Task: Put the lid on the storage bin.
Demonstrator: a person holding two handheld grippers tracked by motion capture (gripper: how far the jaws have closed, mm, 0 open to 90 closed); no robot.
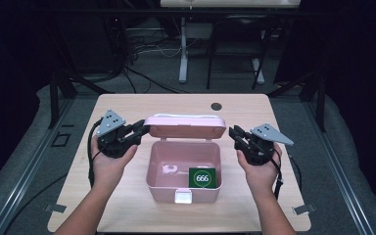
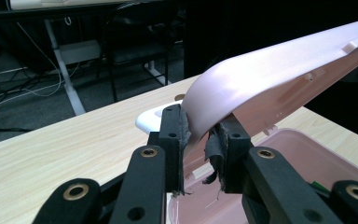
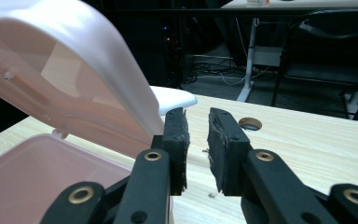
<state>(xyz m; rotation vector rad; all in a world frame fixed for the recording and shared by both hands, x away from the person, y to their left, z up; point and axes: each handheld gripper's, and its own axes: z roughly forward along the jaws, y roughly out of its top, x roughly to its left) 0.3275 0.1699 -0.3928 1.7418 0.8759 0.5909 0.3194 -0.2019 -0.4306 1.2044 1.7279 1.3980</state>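
Note:
A pink plastic box (image 1: 165, 192) stands mid-table with its hinged lid (image 1: 184, 127) raised toward the far side. Inside lie a green card marked 666 (image 1: 204, 177) and a small white item (image 1: 170, 169). My left gripper (image 1: 144, 128) is shut on the lid's left edge; in the left gripper view the lid (image 2: 270, 79) passes between the pads of this gripper (image 2: 200, 123). My right gripper (image 1: 232, 132) hovers just off the lid's right end, open. In the right gripper view it (image 3: 196, 116) holds nothing, and the lid (image 3: 65, 70) rises to its left.
The box has a white latch (image 1: 183, 197) on its near wall and a white handle (image 3: 175, 99) on the lid. A round cable hole (image 1: 216, 106) sits in the wooden table (image 1: 127, 205) behind the box. Desks, chair legs and cables fill the dark floor beyond.

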